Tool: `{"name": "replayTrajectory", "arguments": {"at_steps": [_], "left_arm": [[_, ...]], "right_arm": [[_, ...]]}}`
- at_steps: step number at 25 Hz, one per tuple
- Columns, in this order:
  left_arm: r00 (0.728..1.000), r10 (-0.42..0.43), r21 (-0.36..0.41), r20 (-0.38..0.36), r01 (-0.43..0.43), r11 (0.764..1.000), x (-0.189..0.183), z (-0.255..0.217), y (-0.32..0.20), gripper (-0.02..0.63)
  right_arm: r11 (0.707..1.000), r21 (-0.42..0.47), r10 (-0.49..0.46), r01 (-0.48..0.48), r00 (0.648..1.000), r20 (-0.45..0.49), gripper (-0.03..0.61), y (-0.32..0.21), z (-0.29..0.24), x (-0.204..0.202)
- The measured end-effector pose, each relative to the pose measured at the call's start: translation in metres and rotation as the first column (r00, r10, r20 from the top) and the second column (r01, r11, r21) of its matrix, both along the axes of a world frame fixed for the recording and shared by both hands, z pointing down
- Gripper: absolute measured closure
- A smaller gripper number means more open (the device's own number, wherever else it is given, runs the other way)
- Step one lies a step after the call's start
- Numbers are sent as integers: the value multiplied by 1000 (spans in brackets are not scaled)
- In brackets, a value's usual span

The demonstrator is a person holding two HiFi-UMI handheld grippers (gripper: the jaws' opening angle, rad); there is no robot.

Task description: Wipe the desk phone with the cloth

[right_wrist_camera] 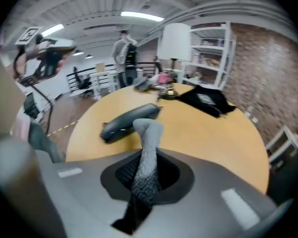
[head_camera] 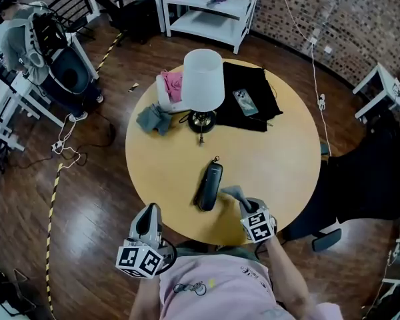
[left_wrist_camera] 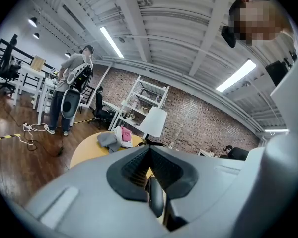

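Observation:
A dark phone handset (head_camera: 209,185) lies on the round yellow table (head_camera: 280,165), near its front edge. My right gripper (head_camera: 245,203) is just right of the handset, shut on a grey cloth (head_camera: 234,193) that sticks up from the jaws toward it. In the right gripper view the cloth (right_wrist_camera: 148,150) stands between the jaws, with the handset (right_wrist_camera: 129,120) close behind it. My left gripper (head_camera: 150,213) hangs off the table's front left edge, shut with nothing in it. The left gripper view shows the handset (left_wrist_camera: 156,196) beyond the closed jaws.
A white-shaded lamp (head_camera: 203,82) stands at the back of the table. Beside it are a grey rag (head_camera: 154,119), a pink cloth (head_camera: 173,84) and a black cloth (head_camera: 250,105) with a smartphone (head_camera: 245,101) on it. A person (head_camera: 27,42) stands far left.

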State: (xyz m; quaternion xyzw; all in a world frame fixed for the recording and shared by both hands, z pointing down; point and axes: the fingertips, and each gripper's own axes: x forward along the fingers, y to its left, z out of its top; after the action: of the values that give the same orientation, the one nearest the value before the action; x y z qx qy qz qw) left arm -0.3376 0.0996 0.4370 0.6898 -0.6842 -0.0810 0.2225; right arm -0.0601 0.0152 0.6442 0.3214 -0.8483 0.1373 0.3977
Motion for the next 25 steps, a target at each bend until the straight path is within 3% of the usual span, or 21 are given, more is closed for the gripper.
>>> {"name": "replayTrajectory", "arguments": {"at_steps": [2, 4, 6, 7, 10, 13, 16, 20, 23, 25], "left_arm": [[1000, 3, -5, 6, -3, 1000, 12, 1, 1, 611], [1000, 5, -16, 15, -4, 1000, 27, -2, 2, 611], [1000, -3, -31, 30, 4, 1000, 43, -7, 5, 611], [999, -10, -34, 42, 12, 999, 51, -9, 7, 611], [996, -40, -25, 83, 42, 999, 67, -14, 20, 611], [991, -87, -31, 100, 91, 995, 75, -17, 45, 611], [988, -123, -44, 97, 128, 991, 76, -14, 68, 611], [989, -128, -55, 76, 132, 990, 71, -4, 86, 611], [992, -101, -58, 77, 106, 993, 67, -3, 79, 611], [994, -77, -53, 81, 82, 995, 66, -9, 72, 611]], "right_arm": [[986, 32, 162, -162, 987, 9, 553, -26, 2, 42], [979, 33, 201, -202, 979, 21, 534, -35, 11, 61], [986, 11, 167, -167, 986, 14, 420, -32, 24, 61], [990, 5, 140, -140, 990, 3, 395, -29, 30, 58], [999, 3, 40, -40, 999, -18, 382, -15, 44, 49], [994, 79, -76, 77, 997, -23, 340, 7, 31, 39], [987, 116, -102, 107, 994, -43, 339, 16, 31, 44], [1000, -13, 8, -8, 1000, -26, 337, 13, 60, 64], [989, 110, 90, -102, 990, 111, 337, -5, 10, 80], [952, 197, 178, -233, 948, 264, 337, -6, -42, 100]]}}
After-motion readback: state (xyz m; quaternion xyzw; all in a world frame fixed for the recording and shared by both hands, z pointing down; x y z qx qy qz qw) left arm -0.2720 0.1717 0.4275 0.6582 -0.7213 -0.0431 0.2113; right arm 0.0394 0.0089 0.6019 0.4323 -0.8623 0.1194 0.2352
